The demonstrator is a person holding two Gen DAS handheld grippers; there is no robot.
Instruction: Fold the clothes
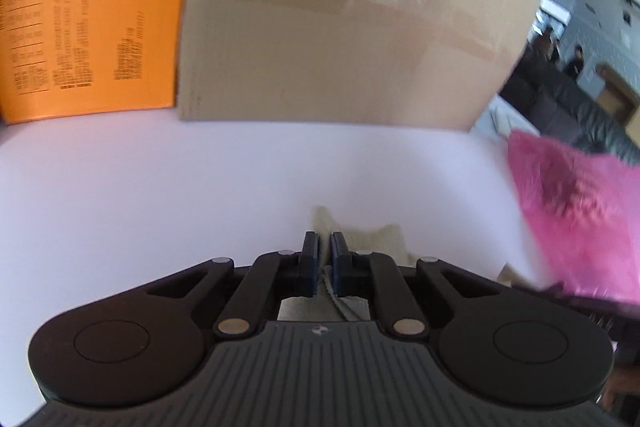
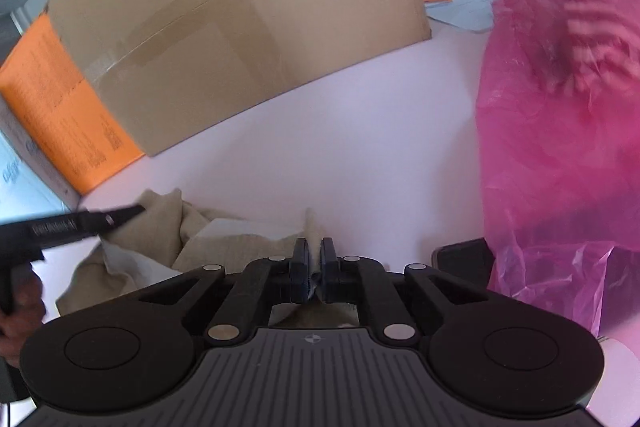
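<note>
A beige cloth garment [image 2: 224, 247] lies bunched on the white table, partly under both grippers. My left gripper [image 1: 324, 247] is shut on an edge of the beige garment [image 1: 380, 239], with fabric pinched between its pads. My right gripper [image 2: 314, 255] is shut on another edge of the same garment, held just above the table. The left gripper also shows at the left of the right wrist view [image 2: 100, 221], over the garment's far side.
A large cardboard box [image 1: 340, 27] with an orange printed label [image 1: 88, 15] stands at the back of the white table [image 1: 160, 187]. A pink plastic bag [image 2: 560, 131] sits at the right. Papers [image 2: 464, 3] and dark chairs lie beyond.
</note>
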